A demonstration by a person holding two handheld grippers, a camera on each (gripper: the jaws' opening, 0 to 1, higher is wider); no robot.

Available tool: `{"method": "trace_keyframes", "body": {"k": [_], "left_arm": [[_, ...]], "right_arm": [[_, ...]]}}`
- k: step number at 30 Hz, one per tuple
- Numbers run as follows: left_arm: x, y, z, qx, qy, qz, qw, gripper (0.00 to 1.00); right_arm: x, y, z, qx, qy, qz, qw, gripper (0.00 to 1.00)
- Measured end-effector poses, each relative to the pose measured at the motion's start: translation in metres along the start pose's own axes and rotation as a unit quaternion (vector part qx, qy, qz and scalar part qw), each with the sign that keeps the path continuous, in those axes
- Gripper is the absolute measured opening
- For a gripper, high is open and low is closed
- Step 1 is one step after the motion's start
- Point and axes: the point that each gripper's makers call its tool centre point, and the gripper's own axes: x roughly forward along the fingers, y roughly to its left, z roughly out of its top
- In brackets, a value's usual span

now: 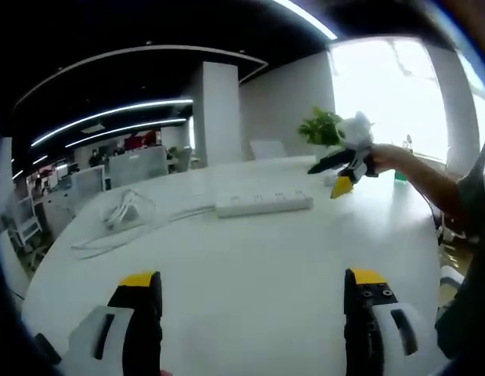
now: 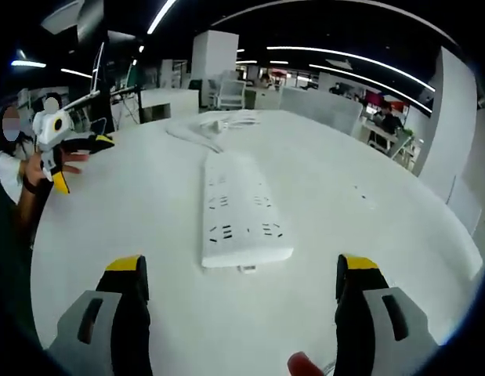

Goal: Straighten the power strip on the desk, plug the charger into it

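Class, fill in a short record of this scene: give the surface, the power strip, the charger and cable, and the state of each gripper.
Surface: white table
Power strip: white power strip lying flat on the table, nothing plugged in
Charger and cable: white charger with coiled cable lying on the table, apart from the strip
Left gripper: left gripper open, holding nothing
Right gripper: right gripper open, holding nothing, near the strip's end

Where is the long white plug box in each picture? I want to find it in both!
Left gripper view: the power strip lies sideways across the middle of the white desk, far beyond the open jaws.
Right gripper view: the power strip lies lengthwise in the centre, close ahead of the open jaws.
Shared landmark: the coiled white cable on the desk, left of the strip in the left gripper view, beyond it in the right gripper view.
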Motion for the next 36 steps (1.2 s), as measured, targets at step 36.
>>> {"method": "trace_keyframes", "body": {"k": [36], "left_arm": [[0.008, 0.005, -0.001, 0.000, 0.007, 0.001, 1.0000, 1.00]], "right_arm": [[0.043, 0.001, 0.004, -0.004, 0.014, 0.030, 0.9994, 0.99]]}}
